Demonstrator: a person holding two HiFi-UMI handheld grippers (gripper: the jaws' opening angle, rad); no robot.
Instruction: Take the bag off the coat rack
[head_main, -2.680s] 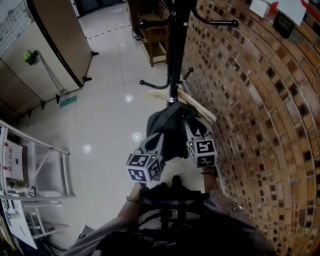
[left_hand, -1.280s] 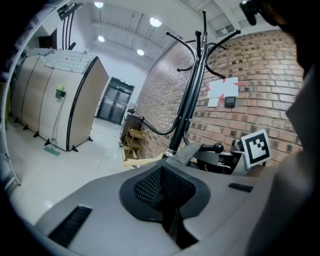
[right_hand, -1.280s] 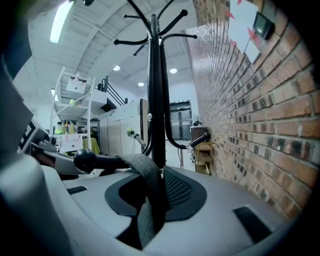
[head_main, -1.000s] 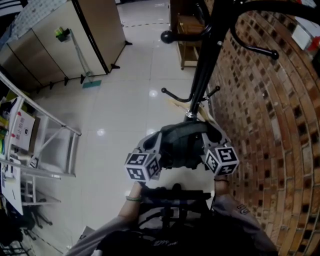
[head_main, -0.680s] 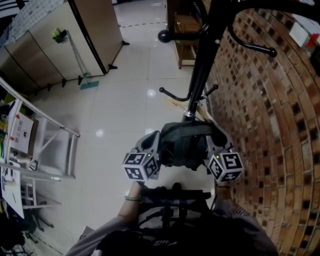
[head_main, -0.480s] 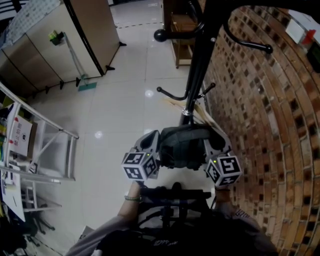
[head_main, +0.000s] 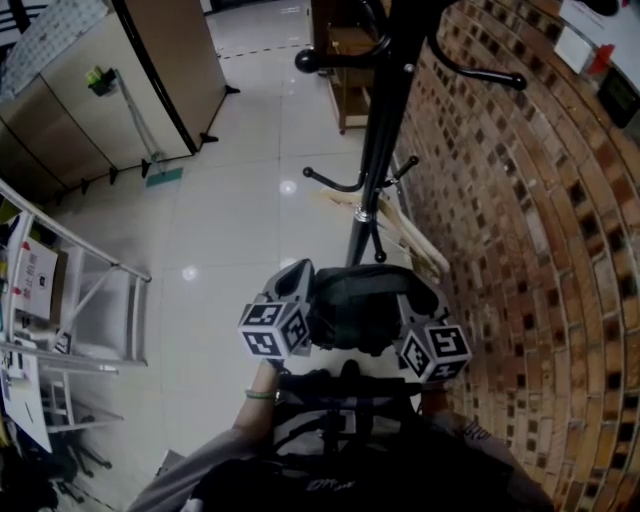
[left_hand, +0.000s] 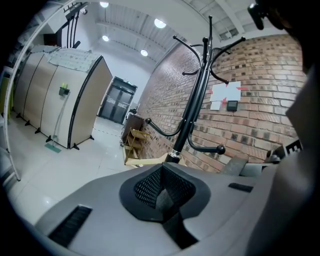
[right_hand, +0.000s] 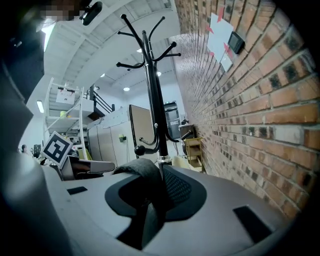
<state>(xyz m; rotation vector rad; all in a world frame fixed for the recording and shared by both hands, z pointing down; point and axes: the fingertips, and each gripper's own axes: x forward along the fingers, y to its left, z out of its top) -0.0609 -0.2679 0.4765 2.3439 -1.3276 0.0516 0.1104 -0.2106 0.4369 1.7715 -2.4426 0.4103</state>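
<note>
A dark bag (head_main: 360, 310) hangs level between my two grippers, just in front of my body and clear of the black coat rack (head_main: 372, 160). At the bag's left end, my left gripper (head_main: 300, 282) has its jaws closed on a thin fold of the bag (left_hand: 165, 197). My right gripper (head_main: 412, 298) is at the right end, and its jaws pinch the bag's dark strap (right_hand: 142, 175), which loops up over them. The rack's pole (left_hand: 192, 115) and bare hooks (right_hand: 150, 65) stand ahead in both gripper views.
A brick wall (head_main: 520, 250) runs close along the right. Pale boards (head_main: 400, 228) lie by the rack's foot, with a wooden shelf (head_main: 345, 60) beyond. At the left stand a metal rack (head_main: 70, 300), beige cabinets (head_main: 60, 110) and a leaning mop (head_main: 135, 125).
Both grippers and the bag have drawn back toward my body, and the gap to the rack's pole has grown. The bag now hangs more level than before.
</note>
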